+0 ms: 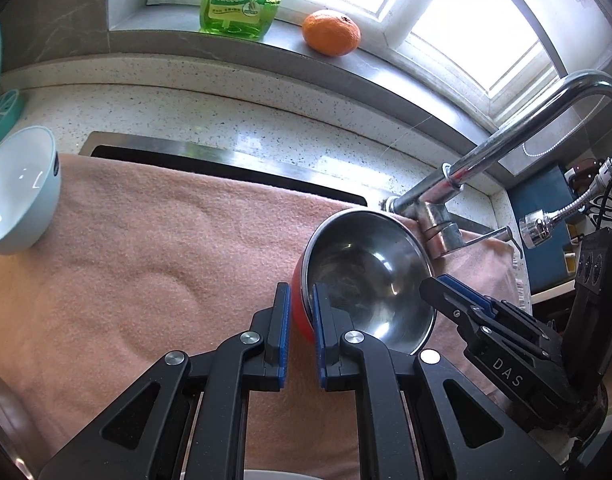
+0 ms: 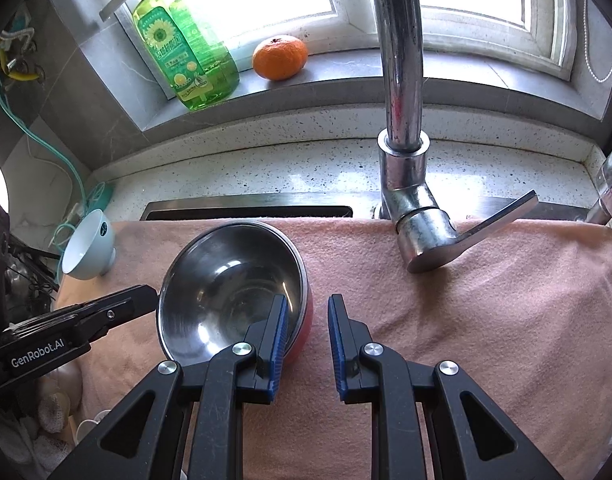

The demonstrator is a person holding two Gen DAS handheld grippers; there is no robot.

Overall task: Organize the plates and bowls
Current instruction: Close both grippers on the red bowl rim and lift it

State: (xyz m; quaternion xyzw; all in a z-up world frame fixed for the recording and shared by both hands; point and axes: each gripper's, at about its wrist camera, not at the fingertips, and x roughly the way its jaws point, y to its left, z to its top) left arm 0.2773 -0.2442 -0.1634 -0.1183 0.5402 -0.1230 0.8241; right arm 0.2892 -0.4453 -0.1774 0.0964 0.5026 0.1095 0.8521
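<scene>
Now the left hand-held gripper [image 1: 301, 320] has the steel bowl with the red outside [image 1: 366, 276] by its rim: one blue pad sits against the red outer wall, the other inside the steel, and the jaws are closed tight on that wall. Clamped at the edge like that, the bowl tilts, its mouth turned up and toward the cameras rather than sitting flat on the pink towel [image 1: 145, 248]. A rim pinch looks like the sensible hold here, since the body is too wide for the jaws to span.

Over on the other side, the right hand-held gripper [image 2: 306, 328] straddles the opposite rim of that same steel bowl [image 2: 229, 280]. Its left pad is inside the bowl, its right pad hangs out over the towel [image 2: 486, 300], and there's a clear gap at the wall, so it's open, gripping nothing. My read: it is either steadying the bowl or lining up to take it over; can't tell which.

So the bowl lies right at both sets of fingertips, held between the two tools, just short of the faucet [image 2: 402, 160].

Well apart on the left, the pale blue bowl [image 1: 19, 192] lies tipped on its side at the towel's edge, untouched, with the towel draped across the sink beside the speckled tabletop [image 1: 225, 116]. That one probably still needs sorting.
</scene>
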